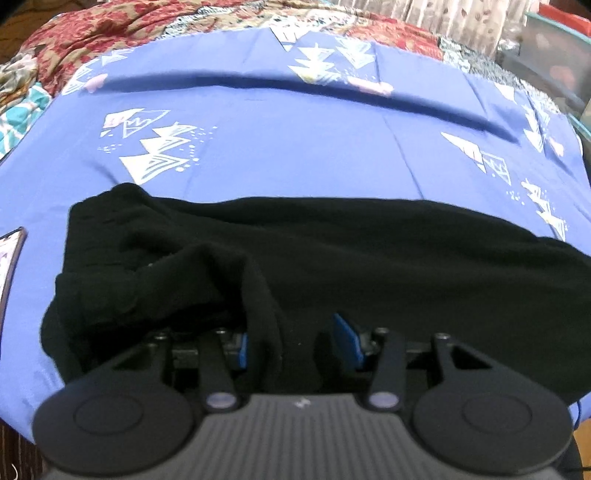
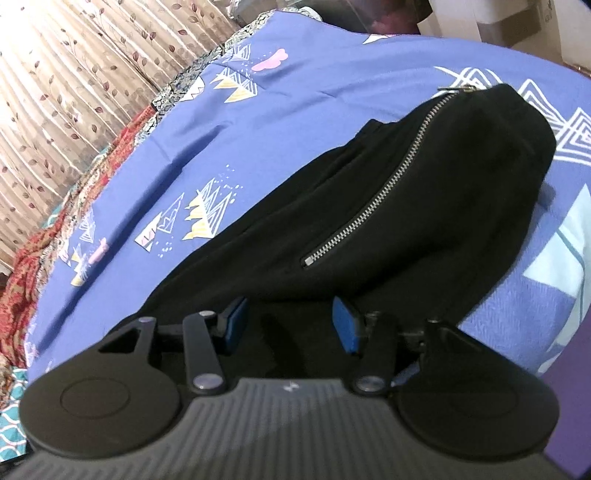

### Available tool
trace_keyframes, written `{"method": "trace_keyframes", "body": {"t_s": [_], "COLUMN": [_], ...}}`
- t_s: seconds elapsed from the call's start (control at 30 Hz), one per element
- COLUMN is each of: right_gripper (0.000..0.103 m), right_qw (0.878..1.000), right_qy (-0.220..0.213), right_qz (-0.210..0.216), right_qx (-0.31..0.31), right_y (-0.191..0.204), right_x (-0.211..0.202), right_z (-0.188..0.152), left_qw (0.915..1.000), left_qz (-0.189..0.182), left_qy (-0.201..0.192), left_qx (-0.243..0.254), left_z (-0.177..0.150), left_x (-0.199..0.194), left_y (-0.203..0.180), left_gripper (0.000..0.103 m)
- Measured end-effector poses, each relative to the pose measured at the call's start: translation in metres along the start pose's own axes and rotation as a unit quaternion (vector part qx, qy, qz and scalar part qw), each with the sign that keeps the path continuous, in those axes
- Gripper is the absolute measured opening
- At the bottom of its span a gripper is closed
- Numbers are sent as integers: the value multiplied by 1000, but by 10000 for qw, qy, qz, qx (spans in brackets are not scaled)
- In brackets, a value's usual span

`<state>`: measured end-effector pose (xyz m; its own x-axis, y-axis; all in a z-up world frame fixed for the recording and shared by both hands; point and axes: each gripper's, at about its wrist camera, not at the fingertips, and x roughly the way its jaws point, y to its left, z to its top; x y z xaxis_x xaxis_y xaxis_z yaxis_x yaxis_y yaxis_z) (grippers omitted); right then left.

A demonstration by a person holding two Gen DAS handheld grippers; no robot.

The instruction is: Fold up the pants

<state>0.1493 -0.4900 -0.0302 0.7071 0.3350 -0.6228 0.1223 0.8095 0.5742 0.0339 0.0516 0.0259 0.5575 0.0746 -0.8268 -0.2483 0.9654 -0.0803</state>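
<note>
The black pants lie spread across the blue patterned bedsheet. In the left wrist view a raised fold of the black cloth stands between my open left gripper's blue pads. In the right wrist view the pants show a silver zipper running diagonally. My right gripper is open, low over the near edge of the pants, with cloth between its blue pads.
A red floral quilt and teal fabric lie beyond the sheet on the left. Leaf-print curtains hang behind the bed. Storage bins stand at the far right.
</note>
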Motion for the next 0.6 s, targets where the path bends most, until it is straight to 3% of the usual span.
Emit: {"method": "trace_keyframes", "body": {"t_s": [0.23, 0.43, 0.6], "right_gripper": [54, 54, 54], "right_qw": [9999, 9979, 9953], "right_qy": [98, -559, -943], "right_qz": [130, 267, -94], "right_qx": [3, -182, -206], "right_y": [0, 2, -17], "right_x": [-10, -33, -34], "right_z": [11, 44, 72], "left_qw": [9995, 9989, 9987], "left_qz": [238, 419, 407], "left_qy": [127, 199, 218], "left_qx": [176, 112, -208], "left_z": [-5, -4, -7], "left_x": [15, 15, -6], "left_y": [-10, 6, 27], "left_gripper": [44, 44, 44]}}
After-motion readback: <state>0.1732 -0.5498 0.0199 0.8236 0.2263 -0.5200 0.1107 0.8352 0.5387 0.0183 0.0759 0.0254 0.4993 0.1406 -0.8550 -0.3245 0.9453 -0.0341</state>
